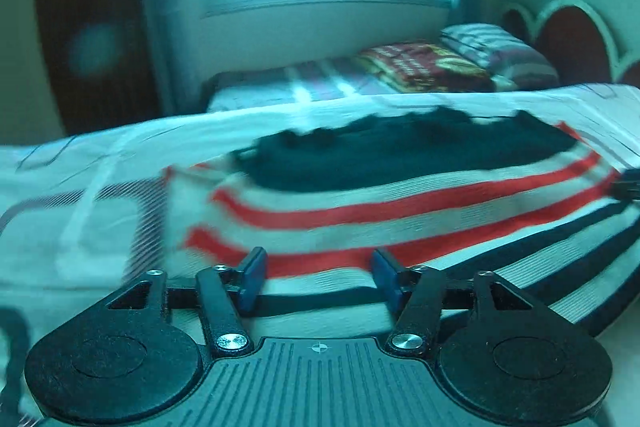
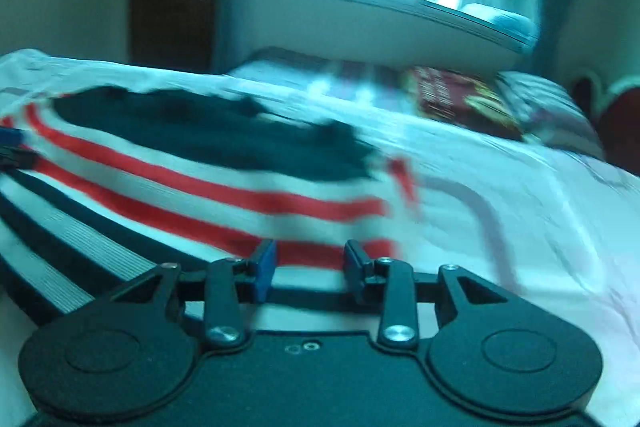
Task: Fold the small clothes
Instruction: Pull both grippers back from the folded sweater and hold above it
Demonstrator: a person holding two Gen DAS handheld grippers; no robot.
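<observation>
The striped garment (image 1: 400, 203) lies flat and low across the bedsheet (image 1: 80, 195), so nothing rises in the way over it, and bare sheet lies open to its left in the left wrist view and to its right (image 2: 520, 227) in the right wrist view. At the garment's right edge in the left view, the tip of the other gripper (image 1: 628, 187) sits close by, narrowing the room there. Beyond the near bed, well apart, a folded blanket (image 1: 424, 67) and a pillow (image 1: 496, 51) lie on a second bed.
</observation>
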